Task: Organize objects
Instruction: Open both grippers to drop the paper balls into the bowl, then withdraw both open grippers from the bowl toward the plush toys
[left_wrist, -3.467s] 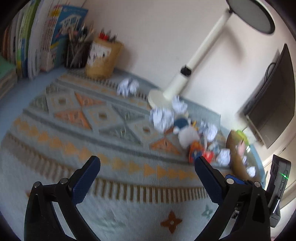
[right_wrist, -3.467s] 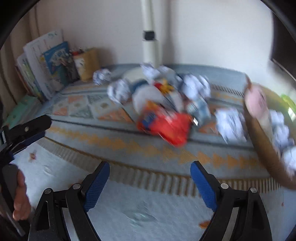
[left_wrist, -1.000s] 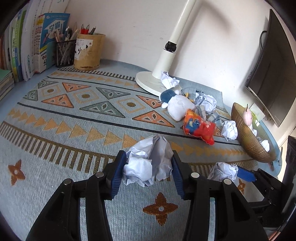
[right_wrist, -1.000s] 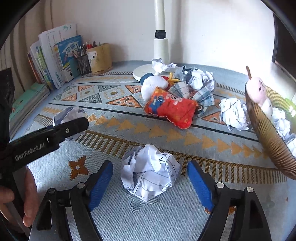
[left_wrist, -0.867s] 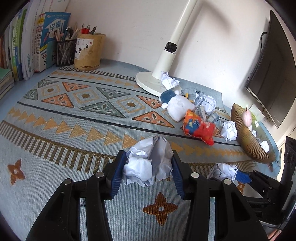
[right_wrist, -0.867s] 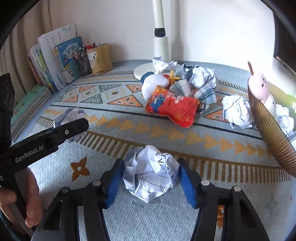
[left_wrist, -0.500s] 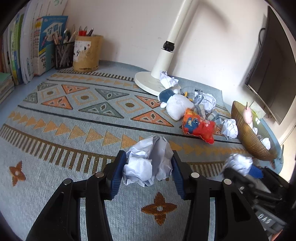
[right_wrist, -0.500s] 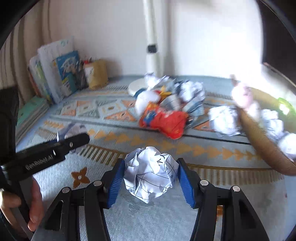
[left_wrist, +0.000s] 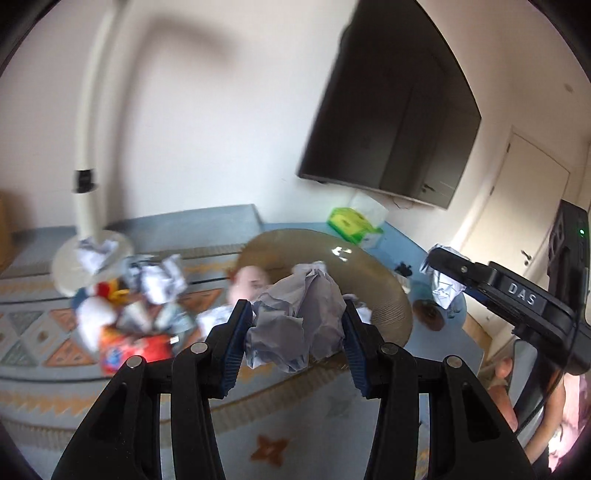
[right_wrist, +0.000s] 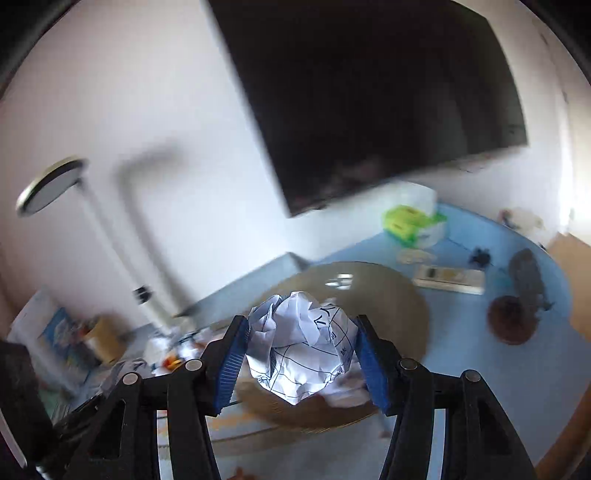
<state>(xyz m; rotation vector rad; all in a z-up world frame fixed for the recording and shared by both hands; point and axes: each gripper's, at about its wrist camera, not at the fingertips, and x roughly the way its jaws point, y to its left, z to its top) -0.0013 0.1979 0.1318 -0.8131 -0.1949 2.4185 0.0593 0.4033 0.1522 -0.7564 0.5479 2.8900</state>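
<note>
The crumpled paper ball (left_wrist: 295, 319) sits low in the centre of the left wrist view, a rough lump with no clear long axis, pinched between the blue pads of the left gripper (left_wrist: 297, 334), whose jaws are nearly closed on it. In the right wrist view a second paper ball (right_wrist: 301, 349), ruled with dark grid lines and a printed "V" facing the camera, is clamped at lower centre by the right gripper (right_wrist: 301, 356), jaws about half apart. That gripper's dark body at the right of the left wrist view reads "DAS". Behind both balls lies the brown basket (right_wrist: 388, 295), mid-frame. Farther back, at left, blurred toys and paper (left_wrist: 140, 295) lie on the patterned rug (left_wrist: 44, 325); a dark screen (left_wrist: 391, 110) hangs at upper right.
</note>
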